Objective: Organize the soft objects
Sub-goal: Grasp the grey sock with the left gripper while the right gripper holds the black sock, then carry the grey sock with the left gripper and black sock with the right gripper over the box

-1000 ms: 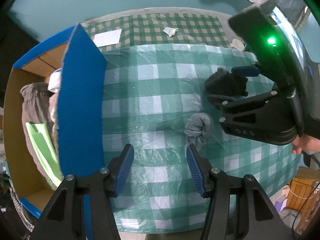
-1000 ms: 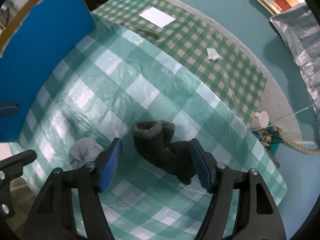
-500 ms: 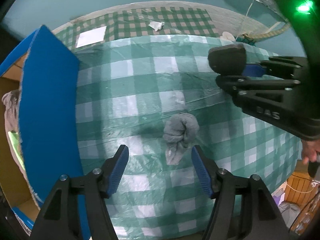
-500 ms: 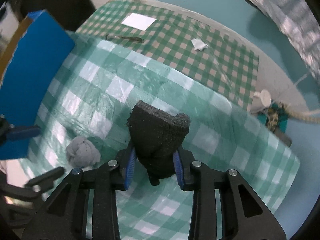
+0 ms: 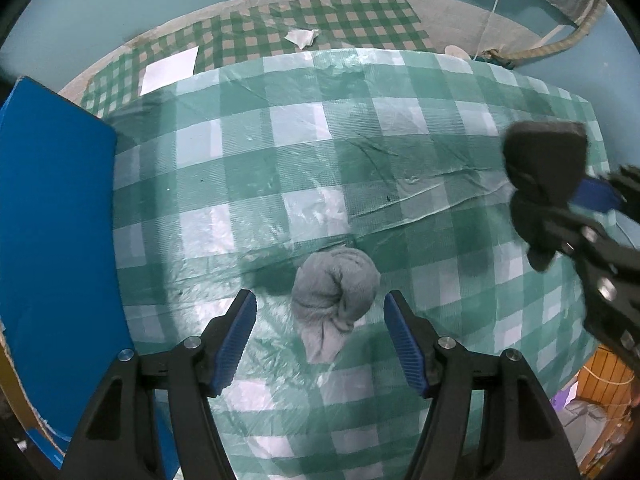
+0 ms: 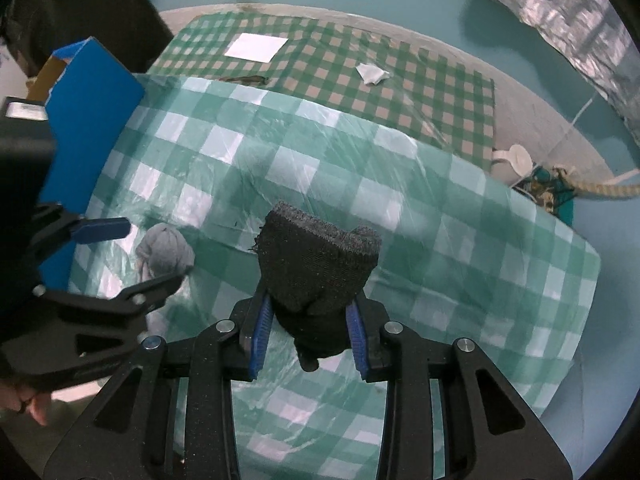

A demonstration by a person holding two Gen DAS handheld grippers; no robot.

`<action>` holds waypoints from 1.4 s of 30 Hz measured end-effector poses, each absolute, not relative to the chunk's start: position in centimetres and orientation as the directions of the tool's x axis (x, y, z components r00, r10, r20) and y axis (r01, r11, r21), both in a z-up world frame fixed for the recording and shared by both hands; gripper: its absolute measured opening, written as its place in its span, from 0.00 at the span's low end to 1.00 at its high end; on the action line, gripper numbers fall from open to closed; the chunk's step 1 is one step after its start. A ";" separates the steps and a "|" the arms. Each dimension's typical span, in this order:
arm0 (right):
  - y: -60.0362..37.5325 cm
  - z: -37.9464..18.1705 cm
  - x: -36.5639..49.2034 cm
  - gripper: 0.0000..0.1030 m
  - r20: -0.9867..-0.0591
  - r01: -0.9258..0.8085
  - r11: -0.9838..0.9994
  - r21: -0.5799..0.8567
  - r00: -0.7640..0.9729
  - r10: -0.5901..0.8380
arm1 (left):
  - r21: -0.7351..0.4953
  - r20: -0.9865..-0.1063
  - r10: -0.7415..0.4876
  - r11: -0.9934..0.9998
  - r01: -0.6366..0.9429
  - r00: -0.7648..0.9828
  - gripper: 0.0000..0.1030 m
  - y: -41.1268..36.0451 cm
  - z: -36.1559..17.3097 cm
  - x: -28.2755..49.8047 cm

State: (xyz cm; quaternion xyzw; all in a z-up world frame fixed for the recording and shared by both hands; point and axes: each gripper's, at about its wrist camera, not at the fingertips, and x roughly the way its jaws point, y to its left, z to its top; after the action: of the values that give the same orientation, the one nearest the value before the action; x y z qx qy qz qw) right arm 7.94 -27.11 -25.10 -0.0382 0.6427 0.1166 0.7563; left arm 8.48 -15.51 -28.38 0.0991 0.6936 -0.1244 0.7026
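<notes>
The dark knitted sock (image 6: 318, 276) is pinched between the blue pads of the right hand-held gripper (image 6: 308, 330), held clear above the green checked cloth (image 6: 400, 208) on the bench. The rolled grey sock (image 5: 334, 294) lies on that cloth, right between the spread fingers of the left hand-held gripper (image 5: 320, 336), untouched. A blue box (image 5: 52, 240) stands off to its left.

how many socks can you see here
2: a grey balled sock lies on the checked tablecloth between the open left hand-held gripper pads; a dark sock is clamped in the right hand-held gripper. The blue box may hide more.
</notes>
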 end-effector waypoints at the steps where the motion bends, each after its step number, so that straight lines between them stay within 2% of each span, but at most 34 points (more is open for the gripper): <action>1: -27.2 -25.0 7.8 0.32 -0.981 -0.222 0.971 0.094 0.148 0.129 | -0.030 -0.999 -0.033 0.951 0.309 0.003 0.66 -15.6 -28.6 8.6; 4: -27.6 -24.7 7.2 0.32 -0.979 -0.207 0.973 0.098 0.154 0.131 | -0.023 -1.000 -0.022 0.953 0.301 -0.005 0.65 -15.8 -29.4 8.9; 5: -27.6 -24.7 7.1 0.32 -0.979 -0.203 0.974 0.100 0.157 0.133 | -0.015 -1.000 -0.015 0.954 0.300 -0.002 0.61 -15.8 -29.6 9.0; 6: -27.7 -24.6 7.1 0.32 -0.978 -0.201 0.974 0.102 0.158 0.135 | -0.012 -1.000 -0.013 0.954 0.299 0.000 0.48 -15.8 -29.7 9.0; 7: -27.7 -24.5 7.0 0.32 -0.977 -0.199 0.975 0.103 0.161 0.137 | -0.024 -1.000 -0.026 0.954 0.298 0.000 0.40 -15.7 -29.8 9.0; 19: -26.5 -22.3 6.4 0.32 -0.972 -0.209 0.972 0.103 0.187 0.143 | 0.004 -0.993 -0.034 0.948 0.319 0.114 0.38 -14.3 -26.6 7.8; 42: -21.4 -15.1 6.5 0.32 -0.953 -0.280 0.954 0.104 0.248 0.176 | -0.016 -0.967 -0.066 0.979 0.202 0.244 0.38 -6.8 -16.1 5.8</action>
State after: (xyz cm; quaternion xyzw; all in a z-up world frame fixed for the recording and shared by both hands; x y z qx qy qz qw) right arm 6.54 -21.42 -15.13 -0.0434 0.5960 0.1447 0.7886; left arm 5.84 -6.81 -16.10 0.0559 0.6088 -0.0850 0.7868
